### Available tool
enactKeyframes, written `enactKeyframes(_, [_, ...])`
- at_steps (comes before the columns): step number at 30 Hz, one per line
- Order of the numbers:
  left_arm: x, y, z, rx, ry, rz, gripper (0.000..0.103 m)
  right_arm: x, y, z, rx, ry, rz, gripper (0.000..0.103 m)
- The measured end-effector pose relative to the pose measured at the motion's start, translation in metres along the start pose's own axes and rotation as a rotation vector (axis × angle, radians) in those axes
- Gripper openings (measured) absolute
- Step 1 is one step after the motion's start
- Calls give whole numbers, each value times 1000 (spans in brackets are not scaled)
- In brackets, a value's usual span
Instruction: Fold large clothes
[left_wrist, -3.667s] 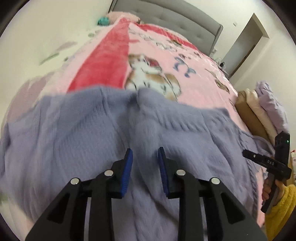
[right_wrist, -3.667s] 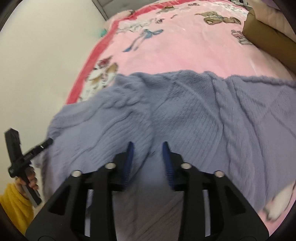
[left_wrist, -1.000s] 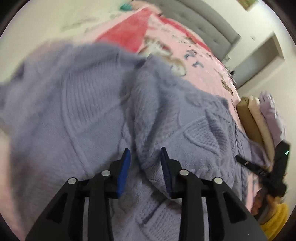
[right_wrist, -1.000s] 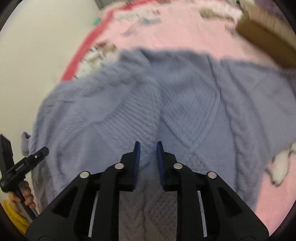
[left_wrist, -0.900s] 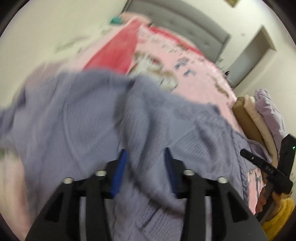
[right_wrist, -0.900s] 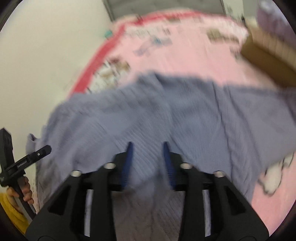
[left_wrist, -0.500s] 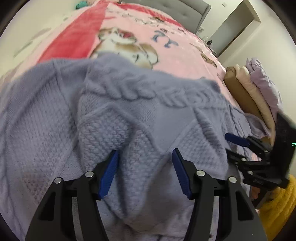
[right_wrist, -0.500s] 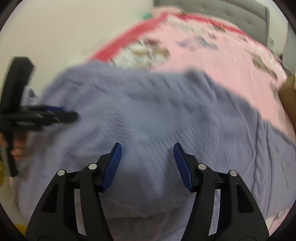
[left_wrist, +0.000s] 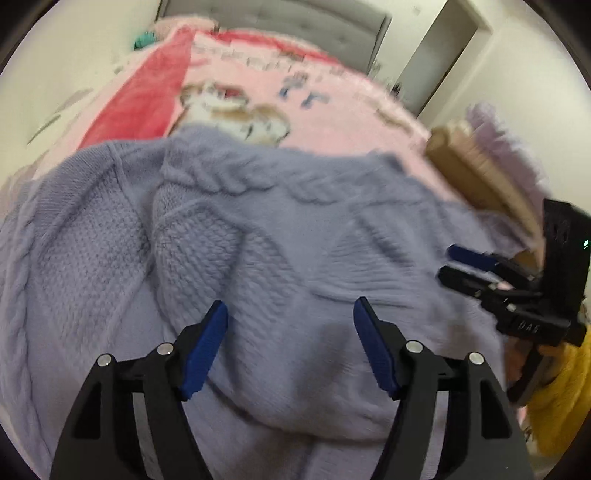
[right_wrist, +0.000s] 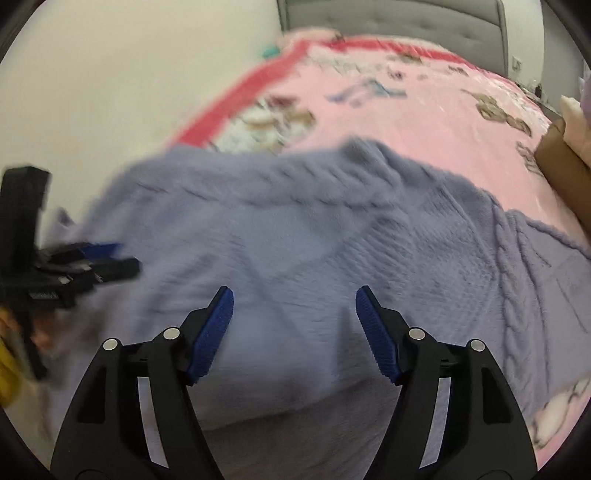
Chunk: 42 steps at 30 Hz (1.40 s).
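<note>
The lavender cable-knit sweater (left_wrist: 280, 236) lies spread across the near part of a bed, on a pink blanket (left_wrist: 332, 110) with a red border and cartoon prints. Its near portion is doubled over on itself, so a rounded fold edge sits low in both wrist views, just ahead of the grippers, with a flatter layer of the same knit beneath it.

The left gripper (left_wrist: 290, 347) hangs over that fold with its jaws set wide apart — they have just been opening, and nothing is held; the blue pads stand clear of the wool, with only the sweater's surface showing between them. The right gripper (right_wrist: 294, 332) is in the same condition: jaws spread wide after just opening, pads empty, the folded edge below them.

From the left wrist view the right gripper appears at the right edge, held by a hand in a yellow sleeve (left_wrist: 557, 410), over the sweater's right side. From the right wrist view the left gripper shows, blurred, at the left edge.

A grey padded headboard (right_wrist: 406, 22) stands at the far end of the bed, and a stack of folded bedding (left_wrist: 476, 166) — tan, cream and pale purple — sits along the bed's right side.
</note>
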<state>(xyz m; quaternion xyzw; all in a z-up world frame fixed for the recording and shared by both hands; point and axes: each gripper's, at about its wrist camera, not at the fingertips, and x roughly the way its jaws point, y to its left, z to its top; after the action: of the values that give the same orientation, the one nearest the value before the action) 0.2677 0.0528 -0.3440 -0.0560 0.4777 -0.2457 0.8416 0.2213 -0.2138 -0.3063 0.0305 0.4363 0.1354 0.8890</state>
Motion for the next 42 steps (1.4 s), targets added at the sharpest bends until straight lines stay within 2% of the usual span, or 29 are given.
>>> enactKeyframes(2, [-7,-7,-9,6,-19,25,74,-4,15,-8,-45,-1,-29,66])
enactKeyframes(4, [-3,-9,-19,-10,-3,41,75,-3,23,-16,-44,11,-36,66])
enactKeyframes(7, [9,-5,-31,-58,12,59,75,17,31,-34,-71,109,-118,66])
enactKeyframes(9, [13,-4,-35,-55,3,67,76,24,36,-45,-118,123,-154,66])
enactKeyframes(13, [21,-8,-32,-18,30,82,81,30,37,-46,-151,133,-157,69])
enactKeyframes(16, [6,-6,-20,-62,41,77,81,23,32,-35,-108,137,-120,69])
enactKeyframes(18, [-16,2,-16,-78,8,146,81,11,31,-28,-92,109,-118,70])
enactKeyframes(20, [-37,14,-16,-71,-29,215,85,0,32,-22,-87,85,-125,77])
enactKeyframes(23, [-78,53,-25,-78,-75,353,89,-14,32,-16,-54,62,-97,77])
enactKeyframes(24, [-96,82,-32,-147,-88,407,89,-18,33,-15,-43,57,-94,77])
enactKeyframes(26, [-119,121,-43,-285,-128,463,89,-24,37,-12,-15,49,-83,77])
enactKeyframes(27, [-137,149,-53,-397,-175,511,89,-26,39,-11,-1,46,-78,77])
enactKeyframes(29, [-167,197,-77,-604,-299,548,89,-29,43,-8,31,49,-57,77])
enactKeyframes(33, [-196,252,-120,-905,-491,618,89,-23,55,-2,65,73,-36,78])
enactKeyframes(36, [-201,273,-138,-1001,-565,661,89,-17,66,1,65,90,-19,78])
enactKeyframes(38, [-196,287,-143,-1028,-571,661,89,-13,74,4,55,101,-9,78])
enactKeyframes(40, [-192,296,-143,-1033,-566,643,86,-10,81,5,38,112,-4,78])
enactKeyframes(42, [-185,303,-141,-999,-561,628,77,-6,89,7,21,124,-1,78])
